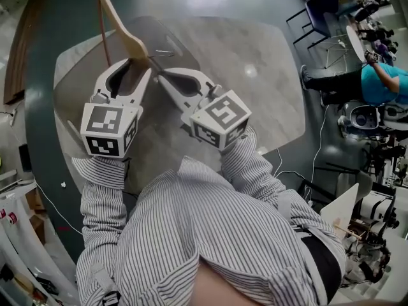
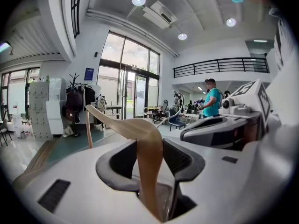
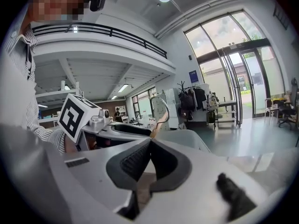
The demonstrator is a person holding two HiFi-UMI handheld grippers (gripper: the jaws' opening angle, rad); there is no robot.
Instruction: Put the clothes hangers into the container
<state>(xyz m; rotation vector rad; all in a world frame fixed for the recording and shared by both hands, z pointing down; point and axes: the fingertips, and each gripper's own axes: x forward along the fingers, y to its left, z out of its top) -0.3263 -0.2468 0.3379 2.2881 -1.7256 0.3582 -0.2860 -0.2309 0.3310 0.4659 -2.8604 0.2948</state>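
Striped sleeves nearest, a tool in each hand, held over the surface.

Left tool: clamped on a wooden hanger. The hanger is in the air, its arm slanting up and away past the surface's far left edge.

Right tool: jaws together, tip just beside the hanger's wire hook.

Beyond the surface, far right: person in a teal shirt.
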